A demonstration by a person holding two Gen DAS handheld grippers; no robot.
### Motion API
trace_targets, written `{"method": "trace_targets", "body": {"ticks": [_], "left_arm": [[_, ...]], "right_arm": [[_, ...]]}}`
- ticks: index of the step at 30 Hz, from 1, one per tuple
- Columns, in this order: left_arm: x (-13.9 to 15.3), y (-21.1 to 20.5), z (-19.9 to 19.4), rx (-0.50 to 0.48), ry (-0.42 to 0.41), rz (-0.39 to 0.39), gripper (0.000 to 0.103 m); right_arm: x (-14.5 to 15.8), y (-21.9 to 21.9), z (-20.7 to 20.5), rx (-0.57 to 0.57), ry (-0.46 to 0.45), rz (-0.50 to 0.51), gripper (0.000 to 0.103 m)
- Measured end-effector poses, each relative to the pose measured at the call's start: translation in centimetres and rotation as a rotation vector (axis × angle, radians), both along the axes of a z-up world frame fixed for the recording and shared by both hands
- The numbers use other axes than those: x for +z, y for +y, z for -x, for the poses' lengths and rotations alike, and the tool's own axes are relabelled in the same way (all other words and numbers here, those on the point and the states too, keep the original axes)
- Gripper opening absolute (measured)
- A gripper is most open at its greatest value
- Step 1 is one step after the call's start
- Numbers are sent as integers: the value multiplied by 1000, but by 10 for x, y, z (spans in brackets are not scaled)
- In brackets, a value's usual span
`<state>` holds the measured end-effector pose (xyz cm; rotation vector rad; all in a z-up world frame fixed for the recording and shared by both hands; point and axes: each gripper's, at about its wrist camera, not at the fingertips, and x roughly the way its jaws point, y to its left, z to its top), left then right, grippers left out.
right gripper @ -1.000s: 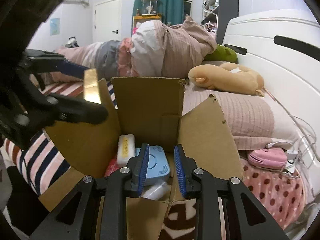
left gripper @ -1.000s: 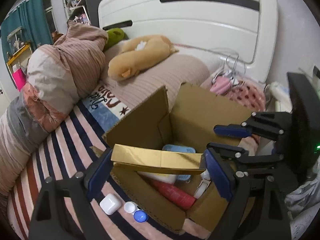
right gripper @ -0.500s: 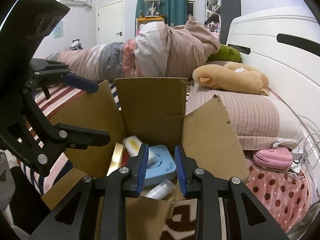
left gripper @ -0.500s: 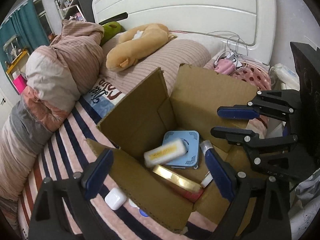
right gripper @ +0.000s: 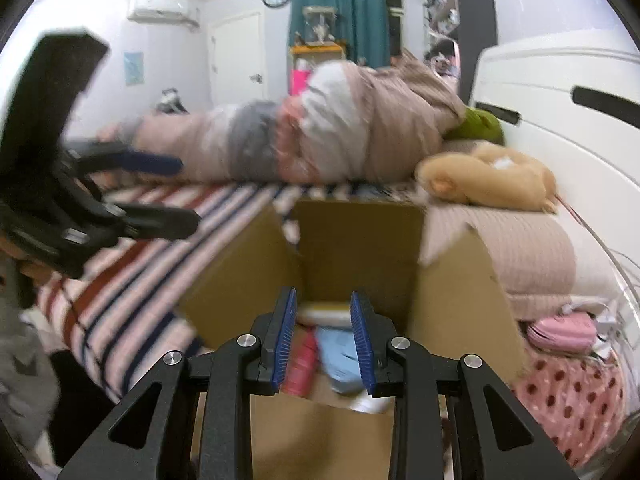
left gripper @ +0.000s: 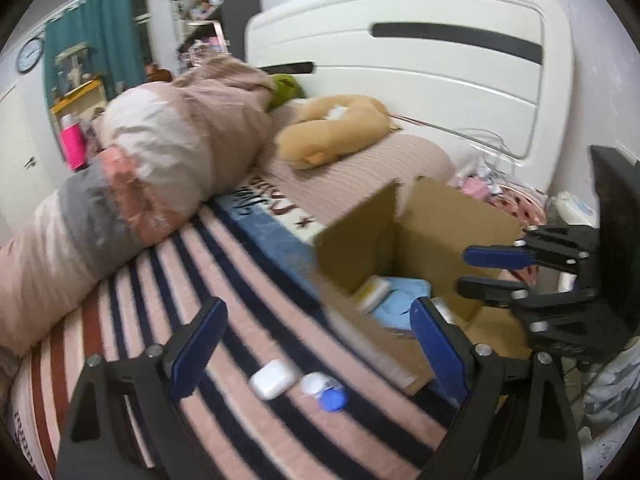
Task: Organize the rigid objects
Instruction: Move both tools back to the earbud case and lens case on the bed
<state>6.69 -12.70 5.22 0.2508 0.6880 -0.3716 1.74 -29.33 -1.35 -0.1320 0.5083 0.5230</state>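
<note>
An open cardboard box (left gripper: 448, 224) (right gripper: 360, 240) stands on the striped bed. Inside it lie a light blue flat device (left gripper: 404, 300) (right gripper: 340, 356), a white bar with a yellow label (left gripper: 372, 292) and a red bottle (right gripper: 300, 364). A white earbud case (left gripper: 272, 378) and a small white and blue lens case (left gripper: 326, 392) lie on the bedspread in front of the box. My left gripper (left gripper: 316, 344) is open and empty above these two. My right gripper (right gripper: 323, 344) is partly open and empty, over the box's near side; it also shows in the left wrist view (left gripper: 488, 268).
A rolled duvet (left gripper: 140, 184), a tan plush toy (left gripper: 332, 128) and a ribbed pink pillow (right gripper: 520, 248) lie beyond the box. The white headboard (left gripper: 420, 60) stands behind. A pink pouch with cables (right gripper: 560, 328) lies at the right on a dotted cloth.
My left gripper let the gold box fall into the carton, then swung left and back over the striped bedspread. The right gripper drew back a little and opened slightly.
</note>
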Motion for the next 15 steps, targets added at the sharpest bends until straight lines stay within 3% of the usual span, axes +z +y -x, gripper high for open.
{"method": "trace_targets", "body": {"ticks": [7, 10, 15], "left_arm": [[-22, 75, 13, 72, 14, 25, 91], [-40, 99, 14, 82, 38, 36, 91], [-80, 122, 3, 53, 94, 50, 91]], "right_arm": [[13, 78, 30, 173, 15, -34, 24], [-2, 115, 32, 211, 58, 1, 24], [-49, 155, 18, 161, 160, 62, 24]]}}
